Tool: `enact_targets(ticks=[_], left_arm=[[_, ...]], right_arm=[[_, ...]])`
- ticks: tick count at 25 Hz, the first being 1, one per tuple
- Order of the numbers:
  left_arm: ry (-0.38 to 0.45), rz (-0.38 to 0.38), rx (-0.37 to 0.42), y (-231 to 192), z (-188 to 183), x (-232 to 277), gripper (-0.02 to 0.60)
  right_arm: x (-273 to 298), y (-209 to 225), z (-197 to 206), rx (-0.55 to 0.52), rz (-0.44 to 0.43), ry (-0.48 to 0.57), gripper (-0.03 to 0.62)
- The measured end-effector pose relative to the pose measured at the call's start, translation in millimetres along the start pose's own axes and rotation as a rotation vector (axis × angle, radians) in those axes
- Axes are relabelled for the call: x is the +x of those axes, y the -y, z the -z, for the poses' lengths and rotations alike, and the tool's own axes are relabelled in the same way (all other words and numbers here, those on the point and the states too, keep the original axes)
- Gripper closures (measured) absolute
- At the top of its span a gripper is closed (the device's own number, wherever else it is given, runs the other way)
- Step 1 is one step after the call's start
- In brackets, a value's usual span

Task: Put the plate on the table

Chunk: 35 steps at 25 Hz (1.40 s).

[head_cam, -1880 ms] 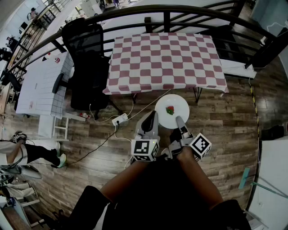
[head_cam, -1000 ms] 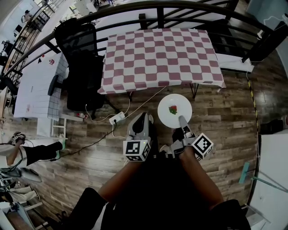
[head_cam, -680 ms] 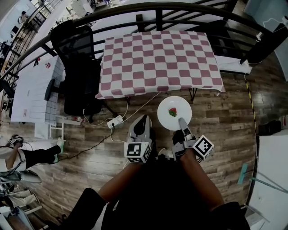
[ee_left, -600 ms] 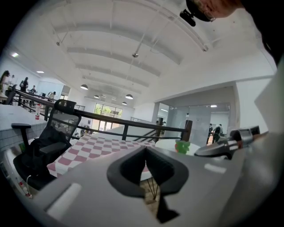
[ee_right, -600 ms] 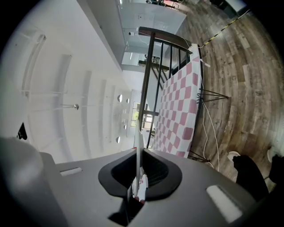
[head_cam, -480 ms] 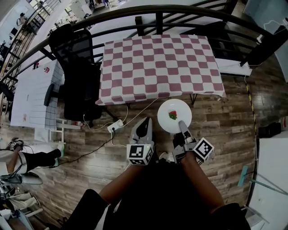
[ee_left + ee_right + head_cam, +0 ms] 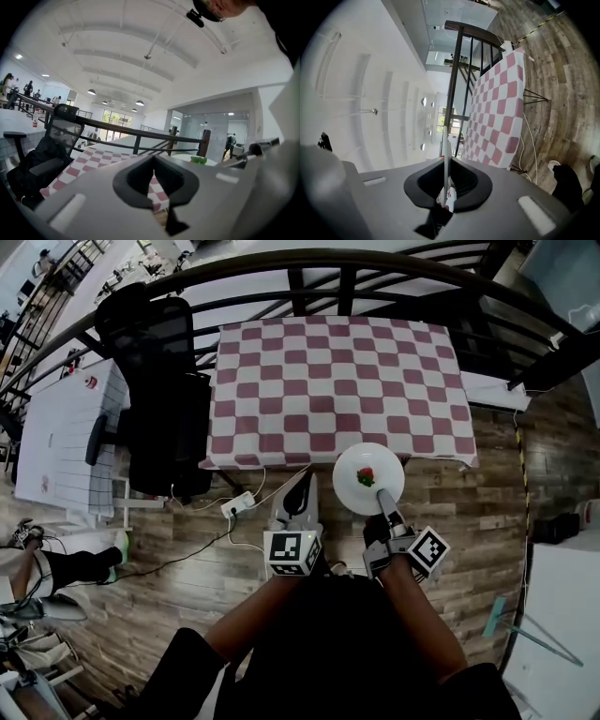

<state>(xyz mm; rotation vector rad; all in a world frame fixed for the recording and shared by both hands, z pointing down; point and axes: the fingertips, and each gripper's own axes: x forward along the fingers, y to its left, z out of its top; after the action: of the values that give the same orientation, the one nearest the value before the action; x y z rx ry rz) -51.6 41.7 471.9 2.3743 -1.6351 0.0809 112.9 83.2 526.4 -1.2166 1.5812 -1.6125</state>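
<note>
A white plate (image 7: 368, 479) carries a small red and green piece of food (image 7: 366, 475). My right gripper (image 7: 382, 495) is shut on the plate's near rim and holds it about level at the near edge of the table (image 7: 337, 381), which has a red and white checked cloth. In the right gripper view the plate (image 7: 446, 150) shows edge-on between the jaws, with the table (image 7: 499, 108) ahead. My left gripper (image 7: 302, 482) is just left of the plate, shut with nothing in it. In the left gripper view the plate (image 7: 185, 158) shows to its right.
A black office chair (image 7: 164, 381) stands left of the table, with a white-clothed table (image 7: 56, 427) further left. A dark railing (image 7: 319, 263) runs behind the table. A power strip with cables (image 7: 234, 507) lies on the wooden floor below the table's near left corner.
Both grippers and the plate have moved forward toward the table. The plate was over the floor short of the table and now reaches its near edge.
</note>
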Motion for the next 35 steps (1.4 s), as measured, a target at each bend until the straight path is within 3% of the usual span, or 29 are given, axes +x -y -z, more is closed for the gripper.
enact_targets(ticks=[8,14,22,29,35], left_arm=[[0.002,0.051,0.030,-16,-17,49,0.572],[-0.029,0.093,0.016,-30,-17,80,0.572],[-0.042,0.142,0.063,-55,-27,110,0.572],[-0.030,0.158,0.068,-86,-35,124,0.572],[-0.014,0.144,0.074,-107,-42,135,0.572]], right_arm=[[59,-16,-17,0.048,0.001,0.023,0.579],[96,-34,-32,-0.026,-0.001,0.025,0.579],[137,-42,-37,-0.011,0.017,0.063,0.579],[161,-39,-30,0.082,0.027,0.118,0.579],[176,-35,-24,0.051,0.038,0.104,0.579]])
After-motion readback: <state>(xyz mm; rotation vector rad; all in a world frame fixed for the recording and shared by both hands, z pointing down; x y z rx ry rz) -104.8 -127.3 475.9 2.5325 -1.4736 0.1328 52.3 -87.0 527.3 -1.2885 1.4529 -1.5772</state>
